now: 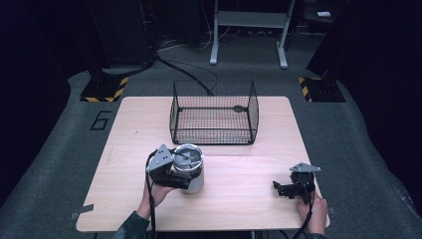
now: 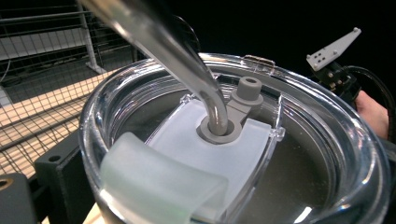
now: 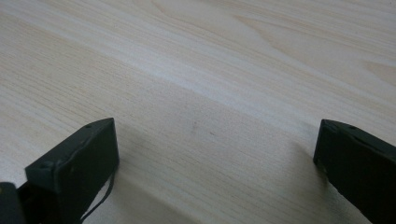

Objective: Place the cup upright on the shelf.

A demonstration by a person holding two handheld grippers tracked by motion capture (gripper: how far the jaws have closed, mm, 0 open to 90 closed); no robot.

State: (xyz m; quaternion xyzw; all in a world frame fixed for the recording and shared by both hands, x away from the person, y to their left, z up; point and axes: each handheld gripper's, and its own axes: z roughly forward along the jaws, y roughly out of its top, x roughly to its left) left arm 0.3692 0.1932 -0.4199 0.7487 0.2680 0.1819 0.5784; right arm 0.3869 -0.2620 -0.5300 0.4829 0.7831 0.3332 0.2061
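Left gripper view puts the left gripper [image 1: 185, 175] right up against a steel tumbler [image 1: 191, 172], jaws clamped on its body just under the clear lid [image 2: 233, 140] with a straw [image 2: 159, 42] poking through. Tumbler's upright near the front-left of the table [image 1: 239, 199]. The right gripper [image 1: 281, 189] has its jaws spread wide over bare wood by the front-right corner, gripping nothing. Wire basket [image 1: 214, 113] sits at the far edge.

**Table layout, referred to the grippers**

Tumbler [image 1: 190, 172]: on the table [image 1: 249, 199], directly against the left gripper [image 1: 171, 174], straw [image 2: 177, 51] in its lid [image 2: 224, 154]. Wire basket [image 1: 214, 113]: beyond both grippers, mid-table. Right gripper [image 1: 286, 188]: well right of the tumbler, over bare tabletop.
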